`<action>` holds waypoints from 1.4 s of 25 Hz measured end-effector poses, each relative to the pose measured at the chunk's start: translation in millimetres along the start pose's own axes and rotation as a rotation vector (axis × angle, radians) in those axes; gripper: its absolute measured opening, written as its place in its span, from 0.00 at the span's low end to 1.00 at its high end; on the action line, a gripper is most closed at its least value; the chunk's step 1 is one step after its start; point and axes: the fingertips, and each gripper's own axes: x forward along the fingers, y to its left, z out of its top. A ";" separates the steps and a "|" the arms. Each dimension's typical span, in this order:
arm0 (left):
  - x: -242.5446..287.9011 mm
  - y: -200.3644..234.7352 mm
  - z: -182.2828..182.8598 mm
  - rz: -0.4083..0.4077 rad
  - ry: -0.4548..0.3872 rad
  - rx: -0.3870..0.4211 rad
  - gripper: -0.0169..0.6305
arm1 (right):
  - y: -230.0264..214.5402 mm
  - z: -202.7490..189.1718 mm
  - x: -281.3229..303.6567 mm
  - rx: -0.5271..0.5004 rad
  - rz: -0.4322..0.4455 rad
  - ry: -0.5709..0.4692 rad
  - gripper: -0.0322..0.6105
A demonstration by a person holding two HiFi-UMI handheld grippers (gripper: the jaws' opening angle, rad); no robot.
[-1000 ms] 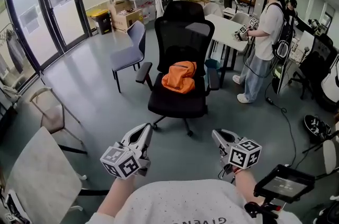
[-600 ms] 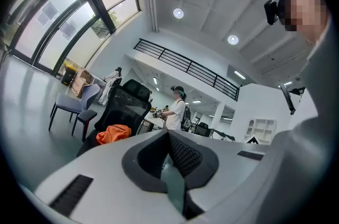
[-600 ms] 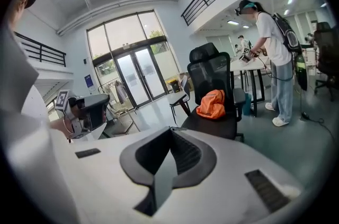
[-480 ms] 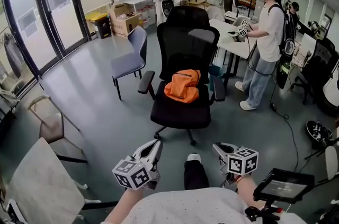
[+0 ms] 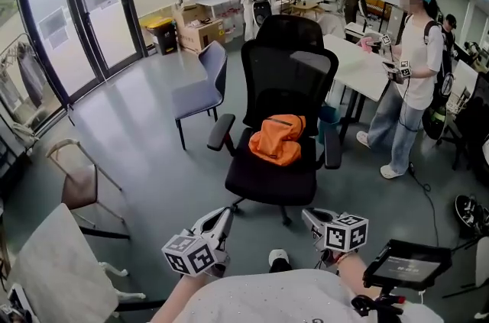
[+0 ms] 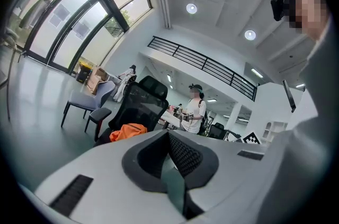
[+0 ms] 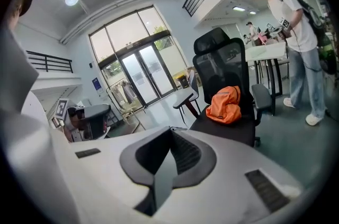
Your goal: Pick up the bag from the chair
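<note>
Hovering low and nearest the camera, the left gripper (image 5: 223, 216) and the right gripper (image 5: 309, 216) are pointing forward, the fingers of each clenched together on nothing. Beyond them, well apart from both, the crumpled orange fabric bag (image 5: 278, 139) is lying on the seat of the black mesh-backed office chair (image 5: 289, 85), seemingly leaning against its backrest. Farther off, a person in a white shirt (image 5: 416, 77) is standing beside the white table (image 5: 359, 69).
</note>
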 end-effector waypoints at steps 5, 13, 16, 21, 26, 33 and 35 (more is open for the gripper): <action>73.0 8.5 33.3 0.017 -0.033 0.001 0.03 | -63.6 60.2 29.9 -0.023 -0.013 0.003 0.05; 189.2 17.0 54.0 0.006 -0.047 0.041 0.03 | -159.5 136.1 74.0 -0.027 0.004 -0.038 0.05; 186.7 16.0 57.4 0.003 -0.034 0.052 0.03 | -156.3 129.0 74.7 -0.007 0.004 -0.006 0.05; 186.1 22.8 64.0 0.014 -0.040 0.048 0.03 | -153.2 112.7 79.0 0.002 0.020 0.069 0.05; 184.0 22.1 69.8 0.025 -0.049 0.040 0.03 | -156.8 99.3 79.9 0.028 0.010 0.099 0.05; 172.6 14.8 58.5 0.003 -0.004 0.005 0.03 | -147.3 81.0 79.5 0.088 0.015 0.134 0.05; 179.8 17.6 61.6 -0.025 -0.028 -0.010 0.03 | -154.7 83.9 83.0 0.107 0.004 0.128 0.05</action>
